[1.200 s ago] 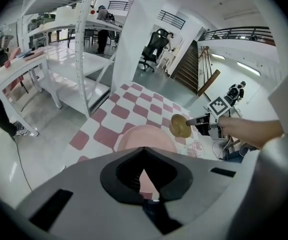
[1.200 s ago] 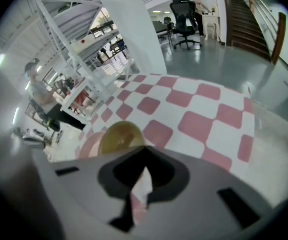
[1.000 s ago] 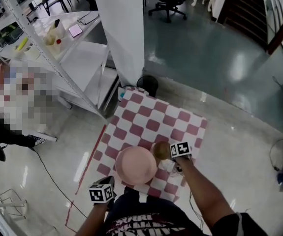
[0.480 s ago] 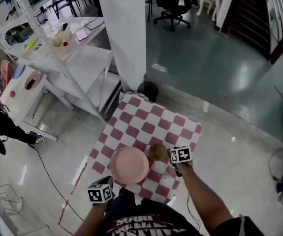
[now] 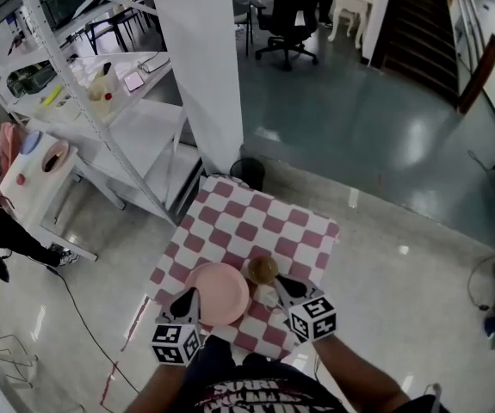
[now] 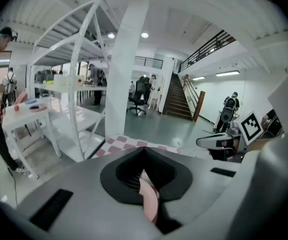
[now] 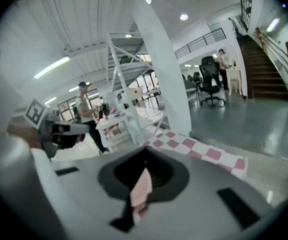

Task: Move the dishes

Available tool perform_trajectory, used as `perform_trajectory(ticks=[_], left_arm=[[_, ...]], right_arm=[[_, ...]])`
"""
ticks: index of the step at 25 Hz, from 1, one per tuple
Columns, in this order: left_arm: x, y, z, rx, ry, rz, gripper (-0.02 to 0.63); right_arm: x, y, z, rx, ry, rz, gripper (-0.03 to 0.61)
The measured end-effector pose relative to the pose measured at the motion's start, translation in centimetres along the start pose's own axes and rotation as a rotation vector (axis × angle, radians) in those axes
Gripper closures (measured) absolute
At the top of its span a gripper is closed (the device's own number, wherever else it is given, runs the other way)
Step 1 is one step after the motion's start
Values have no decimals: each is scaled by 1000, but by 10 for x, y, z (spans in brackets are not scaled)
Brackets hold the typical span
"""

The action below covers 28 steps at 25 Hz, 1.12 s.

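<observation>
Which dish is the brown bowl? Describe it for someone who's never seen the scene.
Find the red-and-white checkered table at the foot of the white pillar. Near its front edge lies a big pink plate; the brown bowl sits just right of it. It is the only small, round, brown dish there.

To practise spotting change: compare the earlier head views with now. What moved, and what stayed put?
The right gripper drew back from beside the brown bowl toward the person, to the near edge of the checkered table. The left gripper hardly moved, near the rim of the pink plate. Plate, bowl and glass stayed on the table; nothing was lifted.
</observation>
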<state>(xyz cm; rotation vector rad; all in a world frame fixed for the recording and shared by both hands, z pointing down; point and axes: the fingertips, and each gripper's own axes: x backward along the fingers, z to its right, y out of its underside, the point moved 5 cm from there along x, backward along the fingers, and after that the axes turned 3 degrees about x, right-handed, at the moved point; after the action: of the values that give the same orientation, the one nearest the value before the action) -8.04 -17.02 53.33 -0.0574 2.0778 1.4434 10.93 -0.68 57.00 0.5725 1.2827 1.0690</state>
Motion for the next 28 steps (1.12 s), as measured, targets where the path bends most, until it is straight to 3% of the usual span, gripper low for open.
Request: perform_trajectory(ticks=[4, 7, 9, 14, 20, 28], left_arm=[[28, -38, 28, -70, 22, 197, 584], [54, -63, 48, -149, 79, 349, 584], [68, -73, 58, -189, 96, 402, 584], [80, -74, 63, -170, 109, 428, 584], [93, -71, 32, -131, 96, 419, 584], [104, -70, 5, -103, 194, 434, 584]], right_arm=[[32, -29, -36, 107, 21, 159, 545], [53, -55, -56, 120, 17, 279, 545], [65, -73, -68, 132, 10, 348, 545], [87, -98, -94, 218, 54, 404, 545], [94, -99, -116, 266, 145, 417, 545], [93, -99, -143, 253, 211, 417, 545]])
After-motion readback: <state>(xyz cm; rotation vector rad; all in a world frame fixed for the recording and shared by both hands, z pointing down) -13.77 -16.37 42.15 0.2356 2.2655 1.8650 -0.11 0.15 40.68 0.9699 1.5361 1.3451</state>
